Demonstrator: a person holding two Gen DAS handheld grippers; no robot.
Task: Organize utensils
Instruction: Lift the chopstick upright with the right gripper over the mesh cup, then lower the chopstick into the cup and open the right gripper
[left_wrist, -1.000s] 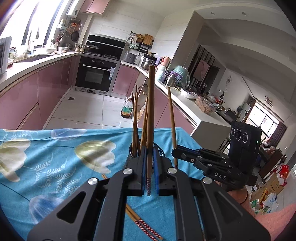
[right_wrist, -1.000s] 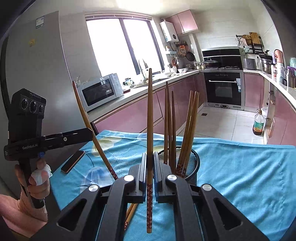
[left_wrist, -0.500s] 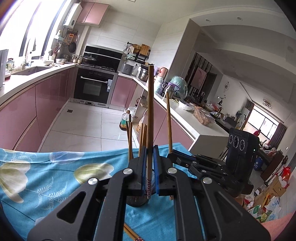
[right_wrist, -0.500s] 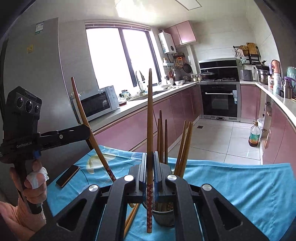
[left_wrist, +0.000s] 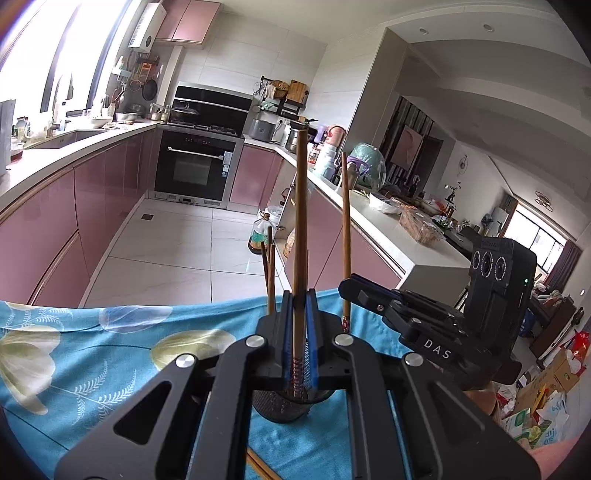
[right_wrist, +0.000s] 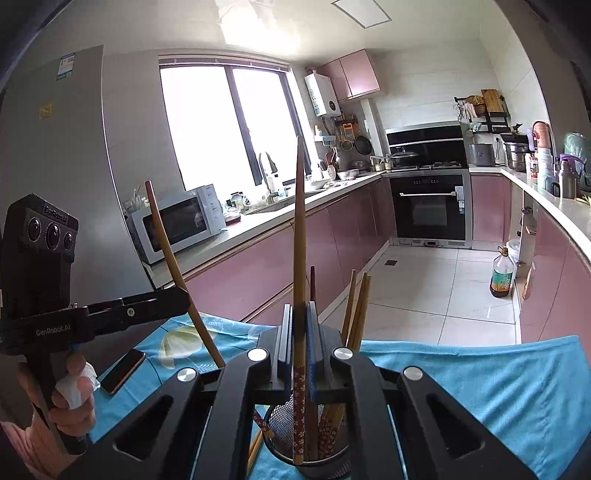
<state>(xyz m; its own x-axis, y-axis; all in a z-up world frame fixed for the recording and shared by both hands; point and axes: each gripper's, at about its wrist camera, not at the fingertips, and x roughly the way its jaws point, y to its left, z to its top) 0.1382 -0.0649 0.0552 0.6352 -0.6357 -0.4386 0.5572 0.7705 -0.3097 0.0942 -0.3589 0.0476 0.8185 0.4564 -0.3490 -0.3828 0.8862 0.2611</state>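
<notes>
In my left wrist view, my left hand-held gripper (left_wrist: 298, 339) is clenched on a single wooden chopstick (left_wrist: 298, 236), which stands upright with its patterned lower end hanging over the black mesh holder (left_wrist: 284, 406). The holder sits on the bench, which is covered by a blue floral cloth (left_wrist: 92, 354). A few more chopsticks (left_wrist: 269, 273) stand in the holder behind my fingers. Another pair of chopsticks (left_wrist: 258, 467) lies loose on the cloth at the bottom edge of that view. To the right, my other tool comes in from the side, and the white letters "DAS" (left_wrist: 437, 349) read plainly on its black body.

In my right wrist view, the left tool shows at the far left with "GenRobot.AI" (right_wrist: 53, 329) printed on its arm, and a dark phone (right_wrist: 123, 370) lies on the cloth below it. The chopstick it grips (right_wrist: 173, 266) leans up and to the left. In the middle, my right hand-held gripper (right_wrist: 299, 345) is clamped on a second chopstick (right_wrist: 300, 236), upright, its red flower-patterned end reaching down inside the mesh holder (right_wrist: 314, 467). Several patterned chopsticks (right_wrist: 356, 314) already stand in the holder, just right of mine. Labels on the fridge and the oven are too small for me to read.
</notes>
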